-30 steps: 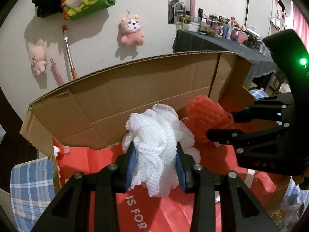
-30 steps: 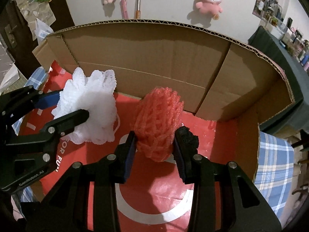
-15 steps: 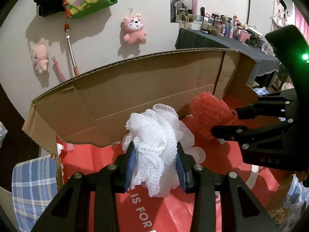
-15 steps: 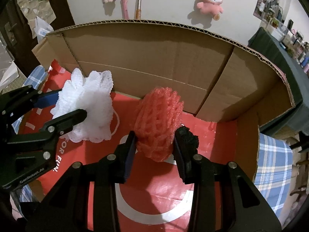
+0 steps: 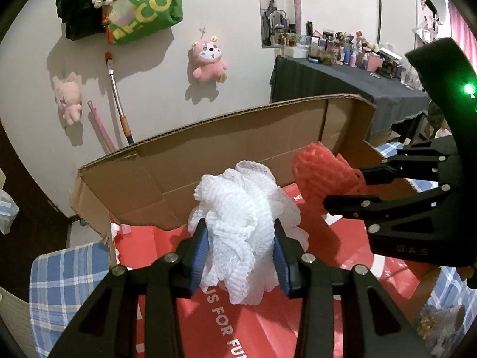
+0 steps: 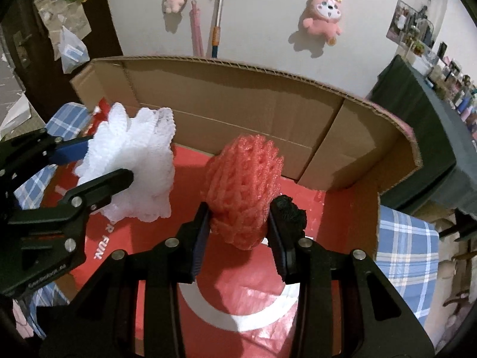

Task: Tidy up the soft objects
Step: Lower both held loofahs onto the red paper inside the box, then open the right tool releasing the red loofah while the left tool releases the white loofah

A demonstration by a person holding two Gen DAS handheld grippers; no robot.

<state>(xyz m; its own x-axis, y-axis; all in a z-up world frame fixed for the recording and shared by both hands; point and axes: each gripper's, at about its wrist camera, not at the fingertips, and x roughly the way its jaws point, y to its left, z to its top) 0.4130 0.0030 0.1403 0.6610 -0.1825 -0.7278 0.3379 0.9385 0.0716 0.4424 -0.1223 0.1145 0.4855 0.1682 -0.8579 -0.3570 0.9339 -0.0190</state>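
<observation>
My left gripper (image 5: 240, 246) is shut on a white foam net (image 5: 238, 217) and holds it above the red sheet (image 5: 238, 328) inside a cardboard box (image 5: 208, 155). My right gripper (image 6: 238, 235) is shut on a red foam net (image 6: 243, 192), held above the same sheet (image 6: 238, 295). In the left wrist view the red net (image 5: 320, 176) and right gripper (image 5: 342, 188) are to the right. In the right wrist view the white net (image 6: 137, 161) and left gripper (image 6: 104, 164) are to the left. A black soft lump (image 6: 290, 213) sits beside the right finger.
The box's tall back wall (image 6: 238, 101) and right flap (image 6: 366, 155) stand just beyond the nets. A blue plaid cloth (image 5: 65, 280) lies under the box on both sides (image 6: 405, 253). Plush toys (image 5: 208, 62) hang on the wall; a cluttered dark table (image 5: 342, 80) stands right.
Both grippers have risen and drawn back a little with their nets still held; the box now looks lower and farther in both views.
</observation>
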